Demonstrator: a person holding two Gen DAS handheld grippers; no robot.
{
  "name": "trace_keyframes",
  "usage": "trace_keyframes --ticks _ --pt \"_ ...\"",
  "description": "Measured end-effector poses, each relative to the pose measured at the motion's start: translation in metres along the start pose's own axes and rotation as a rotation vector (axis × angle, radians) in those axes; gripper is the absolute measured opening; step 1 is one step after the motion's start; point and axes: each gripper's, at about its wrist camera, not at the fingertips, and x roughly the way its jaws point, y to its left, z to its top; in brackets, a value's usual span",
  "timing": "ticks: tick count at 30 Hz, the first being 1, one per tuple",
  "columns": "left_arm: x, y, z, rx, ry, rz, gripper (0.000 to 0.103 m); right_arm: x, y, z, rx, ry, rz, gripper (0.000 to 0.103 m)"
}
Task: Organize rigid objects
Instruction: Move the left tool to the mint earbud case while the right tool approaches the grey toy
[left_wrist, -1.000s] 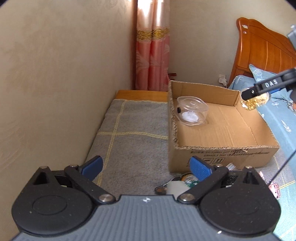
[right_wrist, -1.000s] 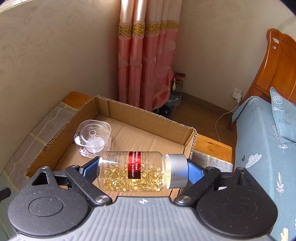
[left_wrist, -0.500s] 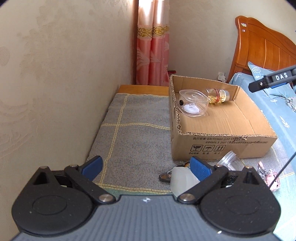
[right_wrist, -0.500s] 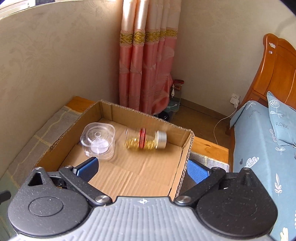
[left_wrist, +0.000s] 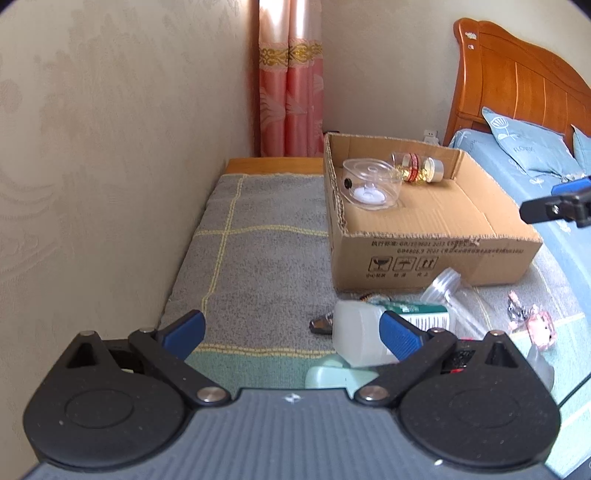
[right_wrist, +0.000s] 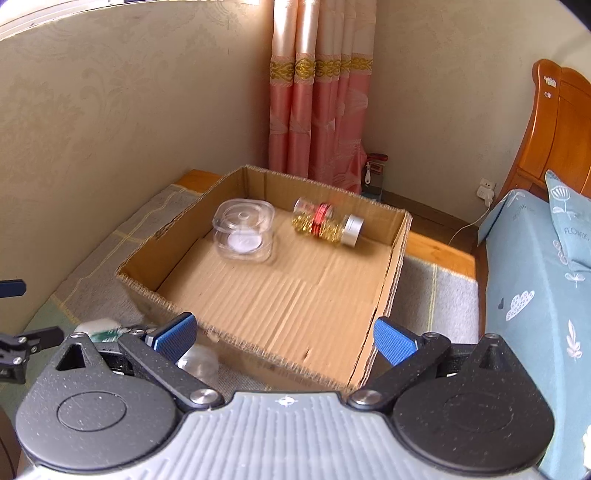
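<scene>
Now the capsule bottle (right_wrist: 327, 222) is lying on its side inside the cardboard box (right_wrist: 395, 273), beside a clear plastic container (right_wrist: 243, 232). Both the right hand-held gripper (right_wrist: 284, 334) and left hand-held gripper (left_wrist: 291, 330) are hanging wide apart, gripping nothing.

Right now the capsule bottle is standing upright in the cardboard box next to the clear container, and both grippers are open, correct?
Not quite. The capsule bottle is lying on its side, silver cap toward the box's right wall, as the right wrist view shows. The rest holds: it is in the cardboard box next to the clear container, and the left gripper and right gripper are both open.
</scene>
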Motion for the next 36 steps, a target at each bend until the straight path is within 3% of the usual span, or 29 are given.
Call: trace_keyframes --ticks 10,16,29,36 --pt "0.018 0.001 -0.033 0.015 0.078 -0.036 0.100 -0.012 0.023 -0.075 0.051 -0.006 0.031 0.103" --pt "0.030 -0.002 -0.041 0.003 0.084 -0.065 0.100 -0.013 0.041 -0.105 0.037 -0.021 0.048 0.103" --pt "0.063 0.000 -0.038 -0.024 0.108 -0.104 0.101 -0.001 0.061 -0.128 -0.052 0.031 0.066 0.103" --pt "0.053 0.009 -0.052 0.041 0.114 -0.035 0.101 0.004 0.063 -0.134 -0.077 0.058 0.062 0.103"
